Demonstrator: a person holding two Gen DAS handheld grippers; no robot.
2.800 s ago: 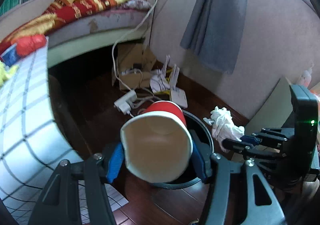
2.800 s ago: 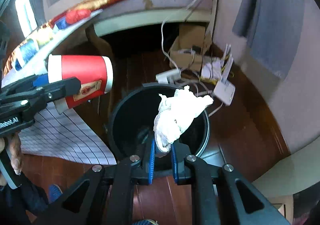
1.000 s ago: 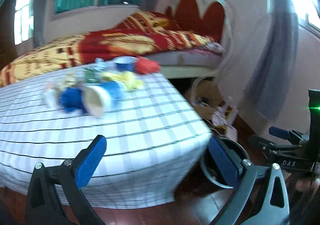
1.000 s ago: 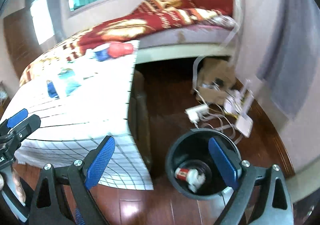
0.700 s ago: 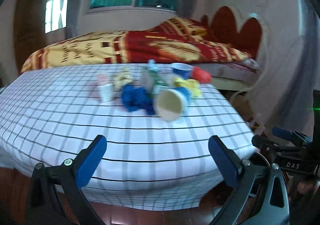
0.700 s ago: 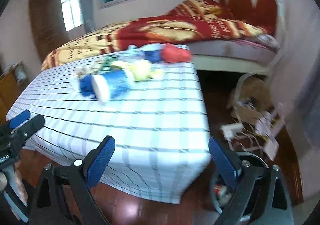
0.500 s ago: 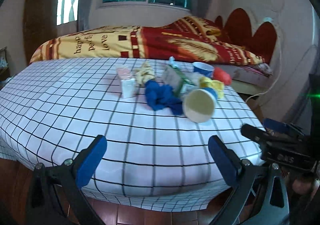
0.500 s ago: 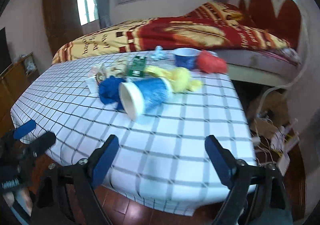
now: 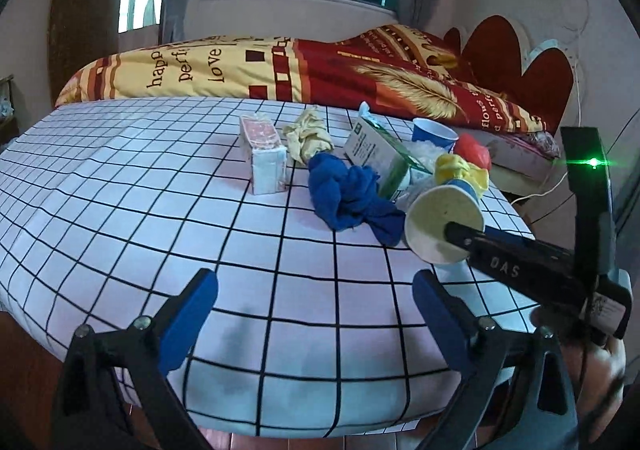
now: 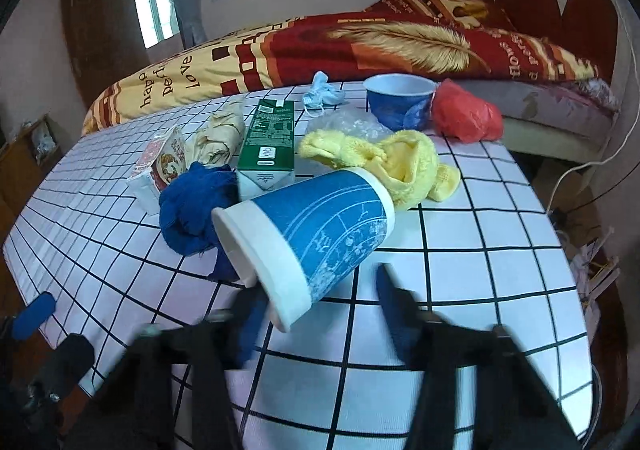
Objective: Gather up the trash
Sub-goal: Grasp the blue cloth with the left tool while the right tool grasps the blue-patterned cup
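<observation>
The blue paper cup [image 10: 308, 238] lies on its side on the checked bench [image 10: 480, 258], mouth toward me, its rim just in front of my right gripper [image 10: 316, 314], whose fingers stand spread with nothing between them. From the left wrist view one right finger sits across the cup's mouth; I cannot tell whether it touches. My worry is that the cup is light and round: if one finger reaches it before the other, I judge it will roll or skid into the blue rag [image 10: 192, 205] and green carton [image 10: 268, 141] just behind it, or crumple under a hard squeeze. The right view is blurred at the fingers, so my aim is uncertain, and the yellow cloth [image 10: 400, 165] touching the cup's base could drag along. My left gripper [image 9: 316, 314] hangs wide open, empty, near the bench's front edge, well short of the pink-and-white box [image 9: 264, 157], beige wad [image 9: 308, 133], upright blue cup [image 9: 434, 133] and red bag [image 9: 474, 153]. Against 2.8 seconds ago, the red cup and white tissue I was holding over the black bin are gone from both grippers, and both cameras have swung from the floor up to the bench.
</observation>
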